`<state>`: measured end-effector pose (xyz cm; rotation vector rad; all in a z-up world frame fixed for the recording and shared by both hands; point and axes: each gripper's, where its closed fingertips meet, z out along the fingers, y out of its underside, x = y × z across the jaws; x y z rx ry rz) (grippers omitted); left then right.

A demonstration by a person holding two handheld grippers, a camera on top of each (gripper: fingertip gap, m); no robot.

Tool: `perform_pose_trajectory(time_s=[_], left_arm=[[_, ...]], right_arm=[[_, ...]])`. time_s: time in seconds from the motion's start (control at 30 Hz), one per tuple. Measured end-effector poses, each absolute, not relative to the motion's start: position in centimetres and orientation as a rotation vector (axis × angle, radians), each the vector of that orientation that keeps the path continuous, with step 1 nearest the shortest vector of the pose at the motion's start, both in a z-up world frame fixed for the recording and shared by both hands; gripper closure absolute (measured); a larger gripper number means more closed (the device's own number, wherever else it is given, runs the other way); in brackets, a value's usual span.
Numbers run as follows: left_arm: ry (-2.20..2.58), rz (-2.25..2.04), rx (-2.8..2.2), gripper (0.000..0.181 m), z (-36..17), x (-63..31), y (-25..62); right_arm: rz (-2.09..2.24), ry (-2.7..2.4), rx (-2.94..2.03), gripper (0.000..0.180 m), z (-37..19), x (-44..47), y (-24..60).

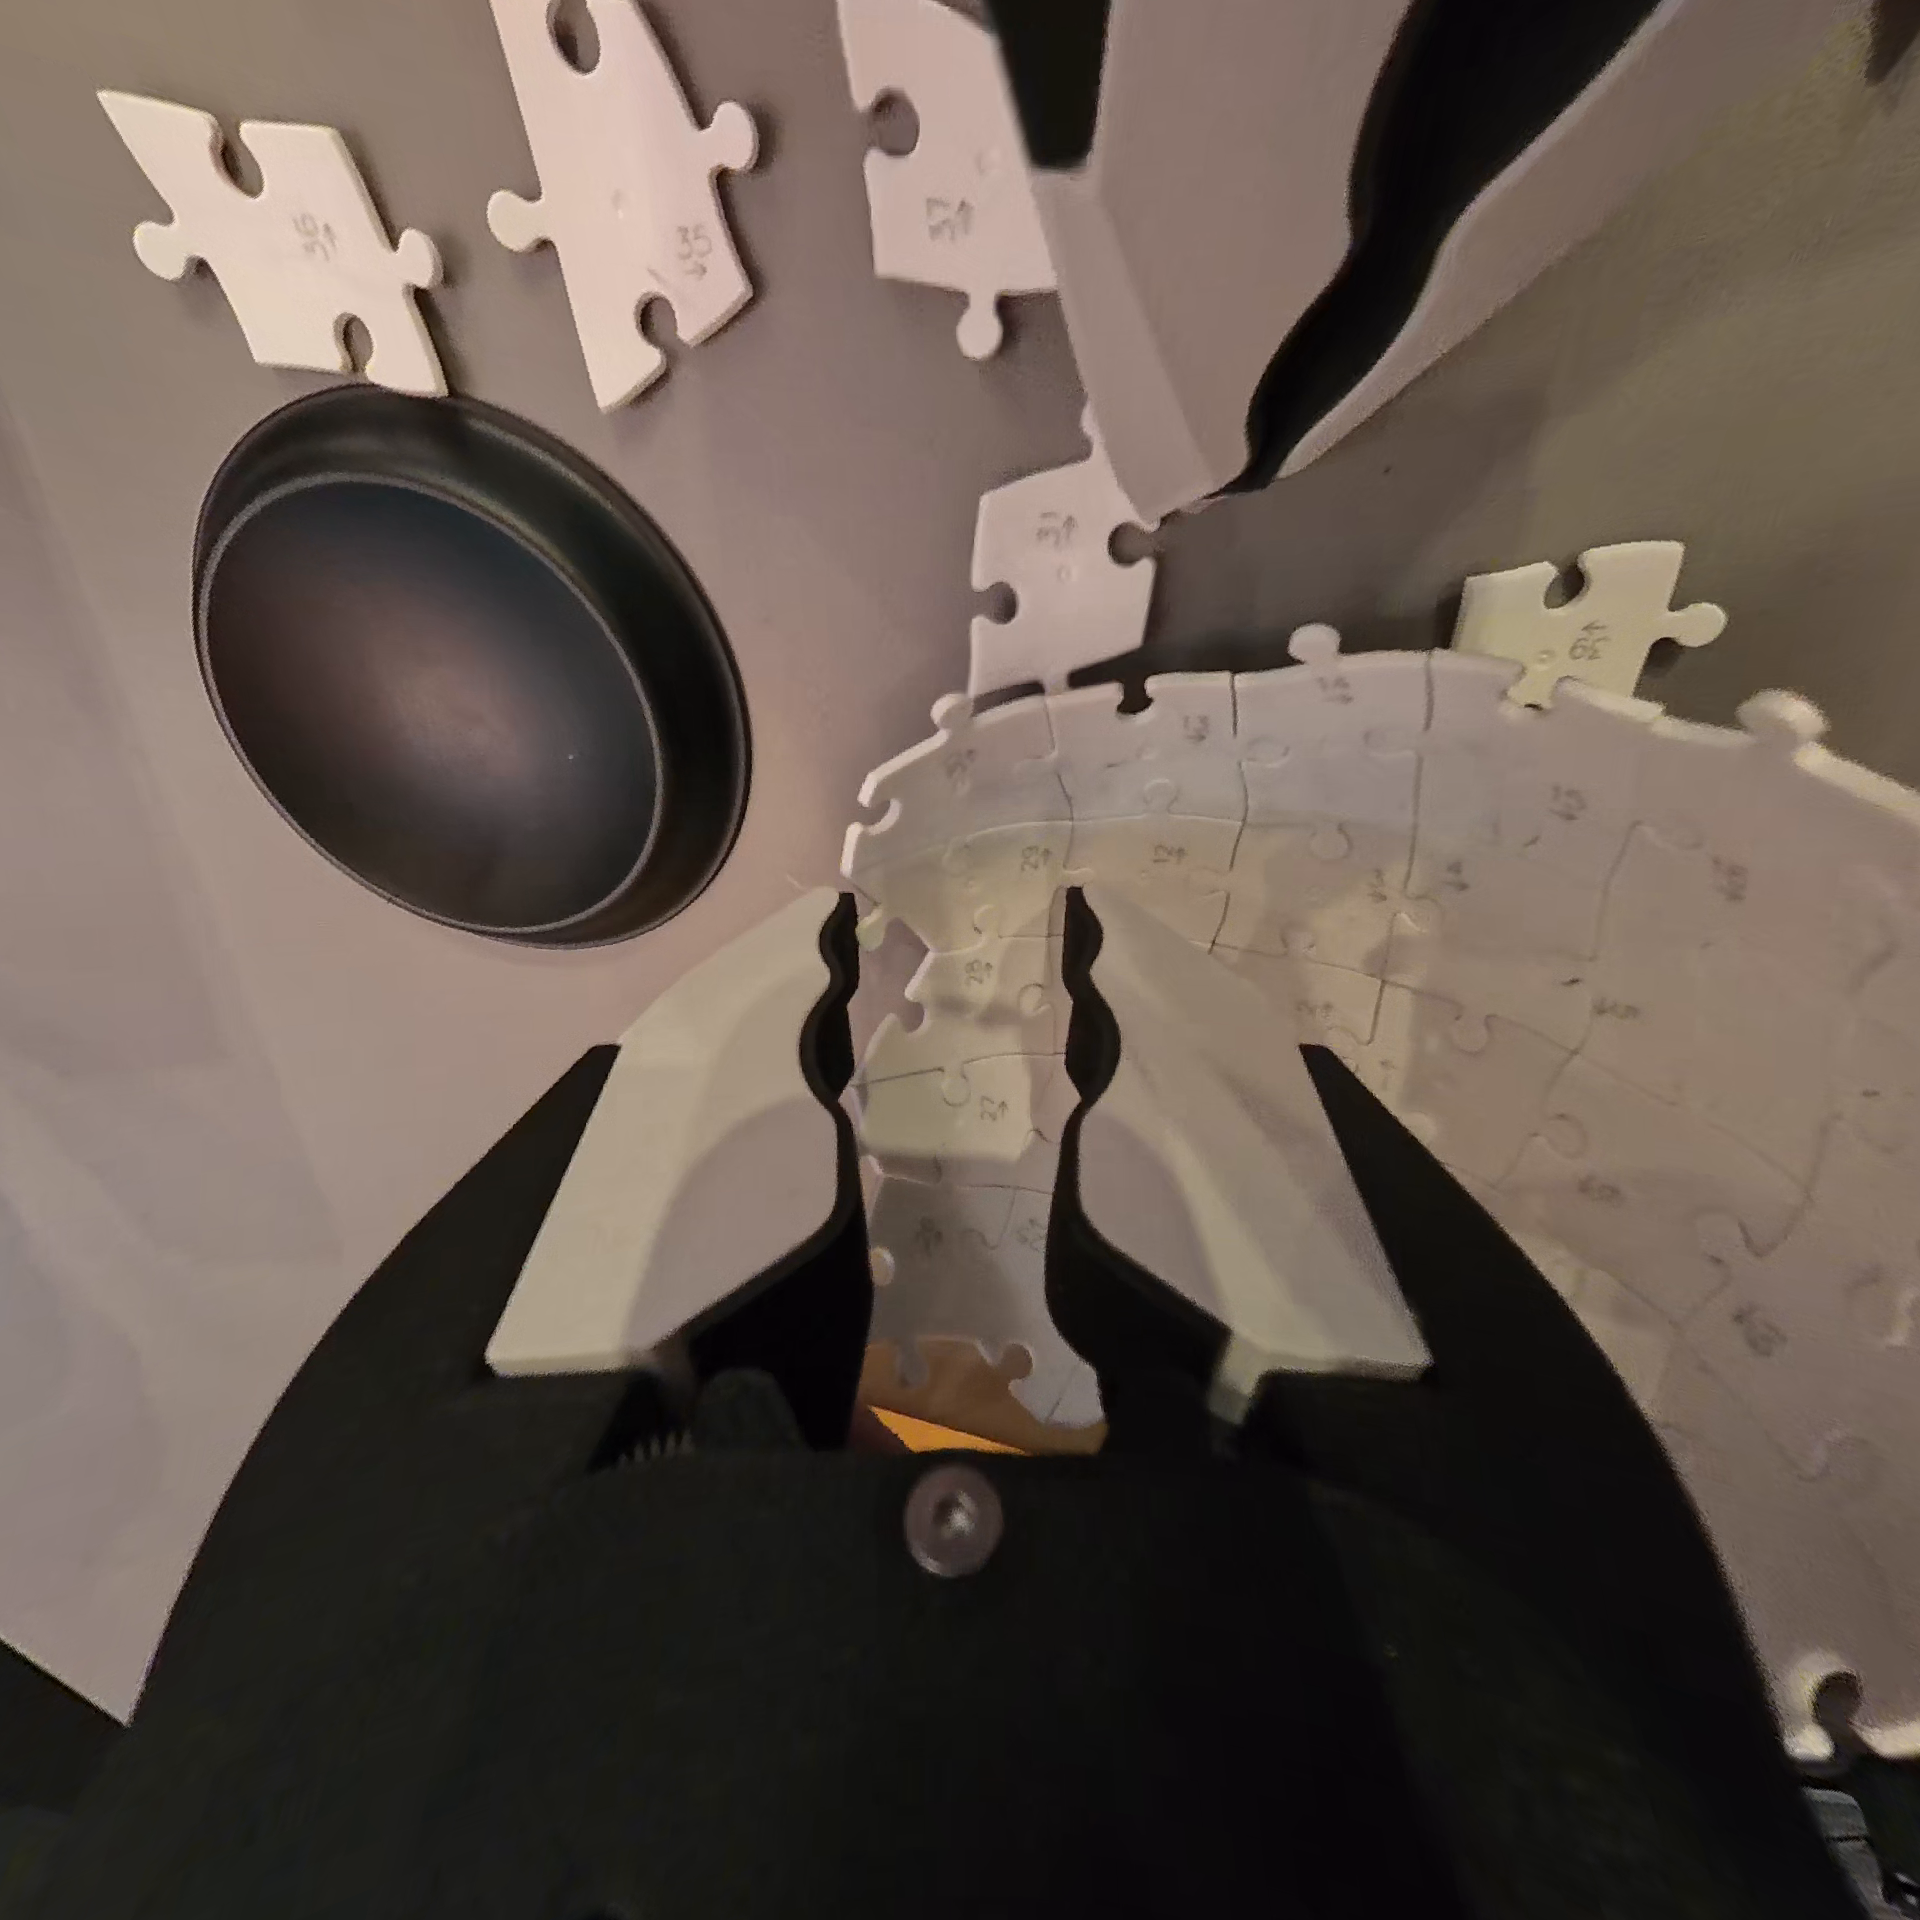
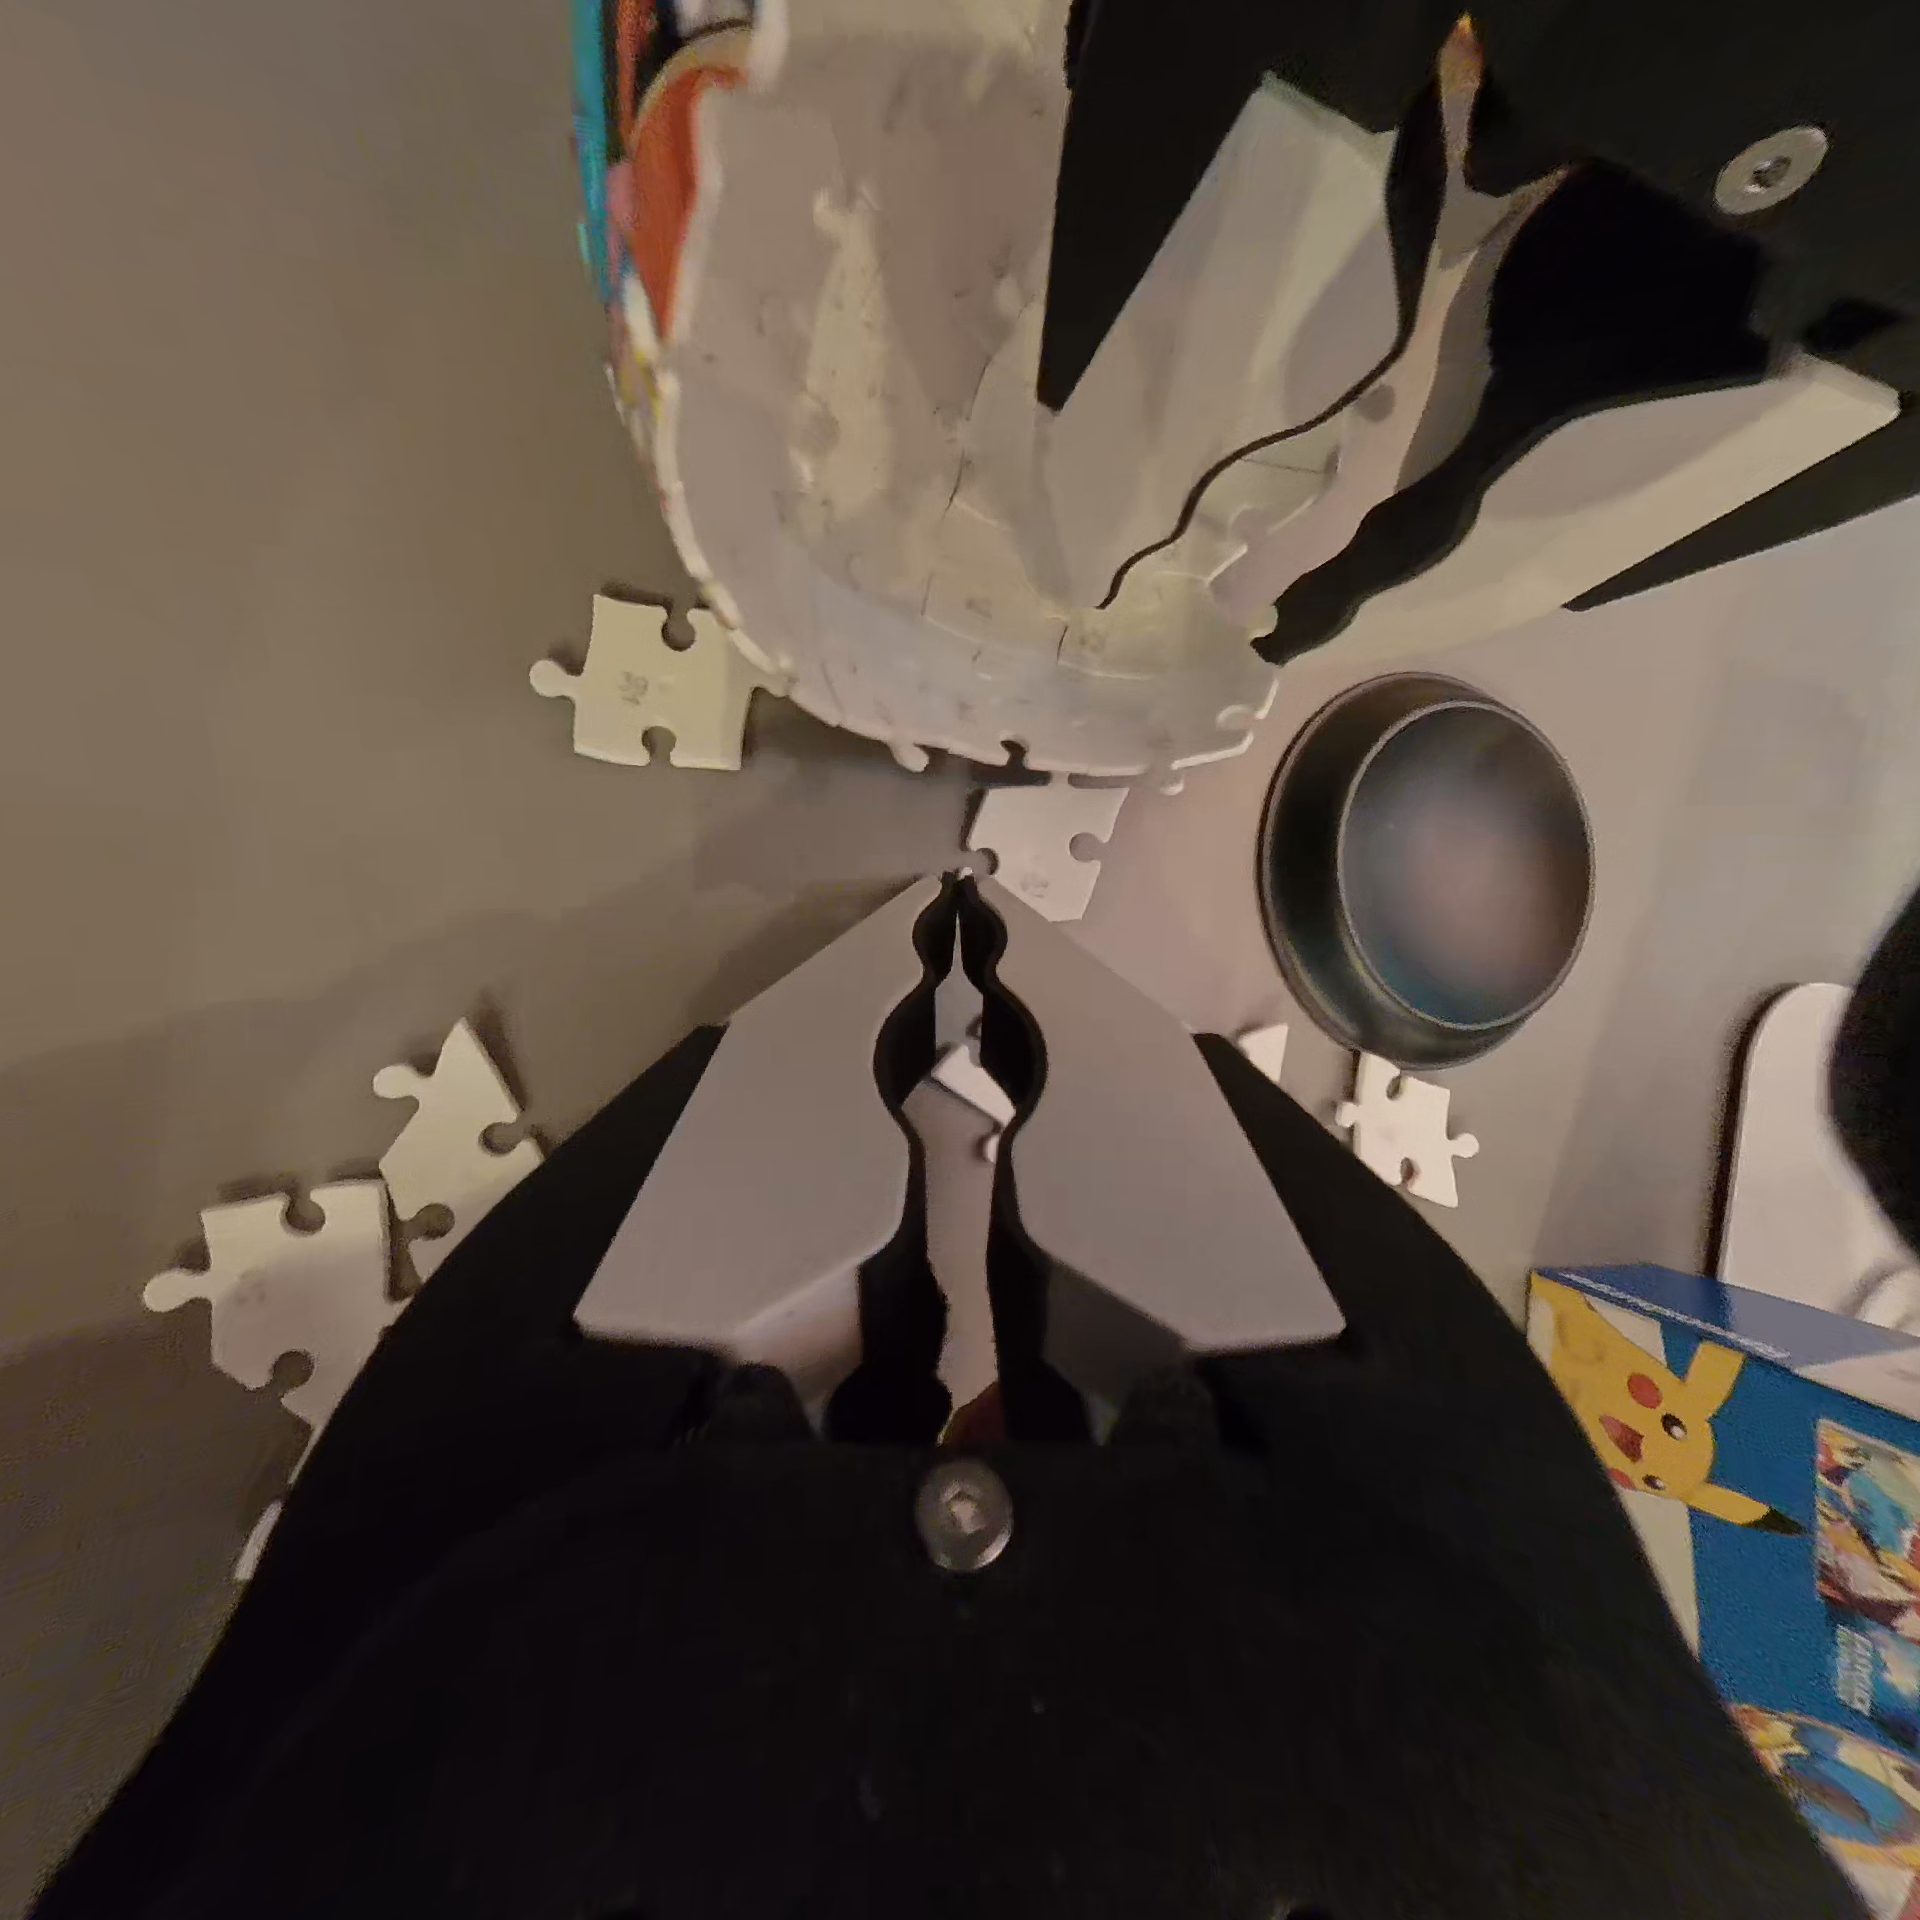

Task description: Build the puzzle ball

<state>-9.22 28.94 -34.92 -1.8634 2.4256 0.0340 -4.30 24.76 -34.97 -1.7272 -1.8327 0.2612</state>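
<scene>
Left gripper (image 1: 961, 914): clamped across the wall of the half-built puzzle ball (image 1: 1455, 987), one finger inside, one outside, ball lifted above the grey table (image 1: 831, 499). Right gripper (image 2: 958, 883): pinched closed, apparently on a thin white piece edge-on between the fingers, tip just short of a loose piece (image 2: 1044, 847). Light, curved shell; interlocks likely to pop under squeeze, so hold by the finished rim, gently. Printed outer face (image 2: 644, 208) and box (image 2: 1766, 1507) visible only in right view; inner face clearest in left. Black bowl (image 1: 468, 675) beside.
</scene>
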Motion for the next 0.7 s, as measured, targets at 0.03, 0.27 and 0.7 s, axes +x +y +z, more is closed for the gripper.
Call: perform_pose_trajectory(time_s=[0.03, 0.27, 0.7], left_arm=[[2.425, 0.033, -1.865, 0.143, -34.9, -9.2, 28.9], [2.438, 0.038, -1.896, 0.144, -35.0, -10.1, 28.6], [2.452, 0.03, -1.932, 0.144, -35.1, -10.6, 28.2]], right_arm=[[0.261, -1.822, -1.729, 0.18, -35.0, -4.4, 24.9], [0.342, -1.779, -1.763, 0.18, -34.8, -4.9, 24.4], [0.362, -1.714, -1.767, 0.18, -34.5, -5.7, 25.3]])
